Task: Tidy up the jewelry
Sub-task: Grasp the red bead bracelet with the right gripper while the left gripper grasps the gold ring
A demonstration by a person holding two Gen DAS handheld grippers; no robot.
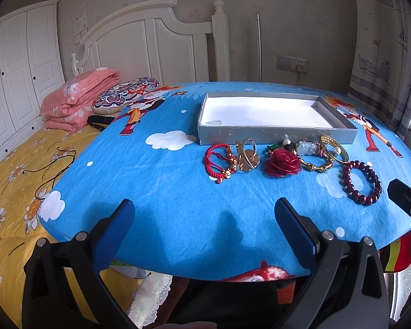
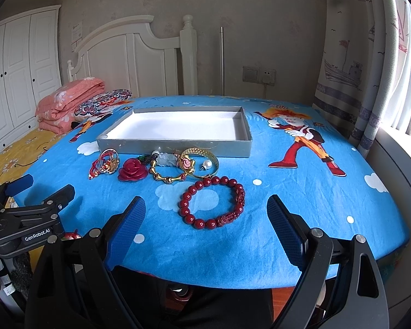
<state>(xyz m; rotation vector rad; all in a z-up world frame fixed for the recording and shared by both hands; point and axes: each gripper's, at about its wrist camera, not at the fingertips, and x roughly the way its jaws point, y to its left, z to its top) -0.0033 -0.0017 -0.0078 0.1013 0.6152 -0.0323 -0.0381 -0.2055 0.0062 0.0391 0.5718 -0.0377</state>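
A grey shallow box (image 1: 271,134) (image 2: 178,148) with a white floor stands on the blue cloth table. In front of it lie a red cord bracelet (image 1: 219,161) (image 2: 95,167), a gold ornament (image 1: 246,156) (image 2: 110,159), a red rose brooch (image 1: 282,163) (image 2: 133,170), a gold bamboo bangle (image 1: 315,164) (image 2: 167,176), a pale jade charm (image 1: 307,146) (image 2: 167,160), a gold mesh bangle (image 1: 333,149) (image 2: 202,164) and a dark red bead bracelet (image 1: 363,182) (image 2: 212,205). My left gripper (image 1: 205,219) is open near the front edge. My right gripper (image 2: 207,213) is open just before the bead bracelet.
A bed with a yellow quilt (image 1: 16,181), pink folded blanket (image 1: 76,96) and patterned cushion (image 1: 126,93) lies left of the table. A black cord (image 1: 57,159) lies on the quilt. A curtain (image 2: 350,63) and window are at the right.
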